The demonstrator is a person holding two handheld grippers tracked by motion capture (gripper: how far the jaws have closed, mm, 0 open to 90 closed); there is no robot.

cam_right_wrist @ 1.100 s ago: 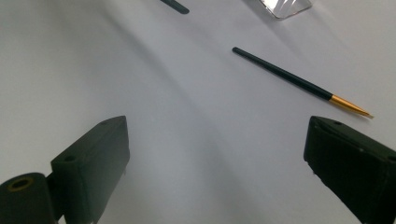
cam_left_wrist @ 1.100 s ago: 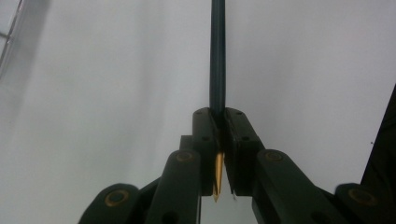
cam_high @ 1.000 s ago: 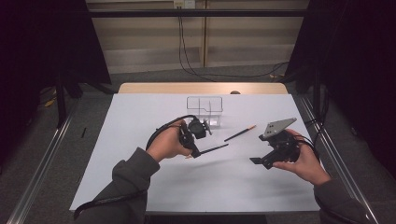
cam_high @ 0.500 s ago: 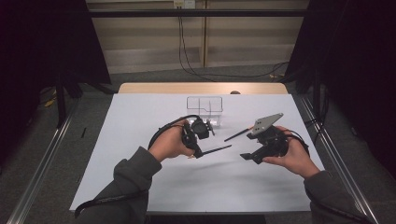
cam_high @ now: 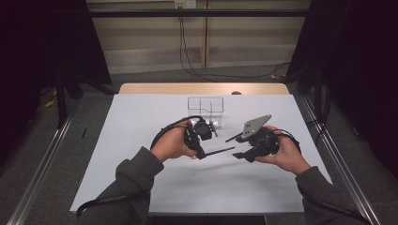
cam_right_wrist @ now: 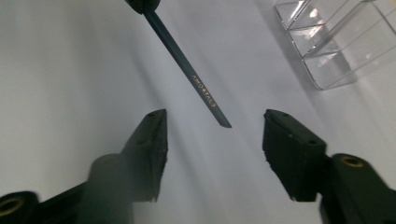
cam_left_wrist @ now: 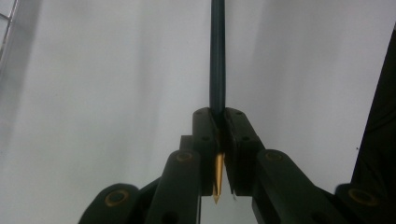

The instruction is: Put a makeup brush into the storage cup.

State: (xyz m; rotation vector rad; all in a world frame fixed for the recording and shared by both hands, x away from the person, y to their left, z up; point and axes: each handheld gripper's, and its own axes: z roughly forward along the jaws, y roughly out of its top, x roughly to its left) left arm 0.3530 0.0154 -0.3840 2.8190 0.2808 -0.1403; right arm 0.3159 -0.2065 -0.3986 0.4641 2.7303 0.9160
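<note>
Item: dark pencil (cam_high: pixel 218 151), landmark for all entries; held level above the white table sheet (cam_high: pixel 141 122), blunt end toward the right.

Left of pencil: left gripper (cam_high: pixel 199 152), jaws clamped tight on the shaft near its sharpened end.

Right of pencil: right gripper (cam_high: pixel 241 147), just beside the free end, jaws about half open and lately closing; nothing held, pads not yet touching.

Beyond pencil: clear plastic organiser (cam_high: pixel 205 105), well apart.

Step in hand, as judged: handover of the pencil from left to right. Next move calls for the right jaws to straddle the free end and close squarely before the left lets go.

View notes: the left gripper view alone reveals the gold tip (cam_left_wrist: pixel 217 179) behind the clamped pads (cam_left_wrist: pixel 238 140); the right gripper view gives the printed lettering (cam_right_wrist: pixel 204 91) and the free end lying between, still clear of, its fingers (cam_right_wrist: pixel 149 140).
</note>
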